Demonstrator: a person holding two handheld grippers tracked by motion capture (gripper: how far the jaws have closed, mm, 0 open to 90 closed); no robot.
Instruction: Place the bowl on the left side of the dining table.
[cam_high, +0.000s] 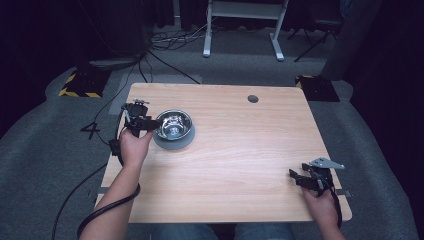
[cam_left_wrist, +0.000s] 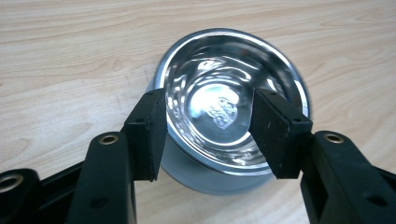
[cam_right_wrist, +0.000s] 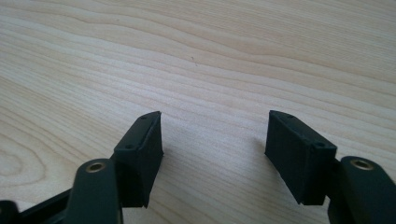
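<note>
A shiny steel bowl (cam_high: 173, 125) with a grey base stands on the left part of the wooden table (cam_high: 235, 145). My left gripper (cam_high: 150, 123) is at the bowl's left rim, open. In the left gripper view the bowl (cam_left_wrist: 229, 107) lies between and beyond the two jaws, whose tips straddle its near rim; my left gripper (cam_left_wrist: 208, 133) holds nothing. The bowl looks empty. My right gripper (cam_high: 296, 177) rests low near the table's front right corner, open. In the right gripper view my right gripper (cam_right_wrist: 215, 154) has bare wood between its jaws.
A round cable hole (cam_high: 253, 98) sits near the table's far edge. Beyond the table, on grey carpet, are a white desk frame (cam_high: 242, 30), loose cables (cam_high: 170, 40) and yellow-black striped plates (cam_high: 80, 85). A cable (cam_high: 100, 210) trails off the left forearm.
</note>
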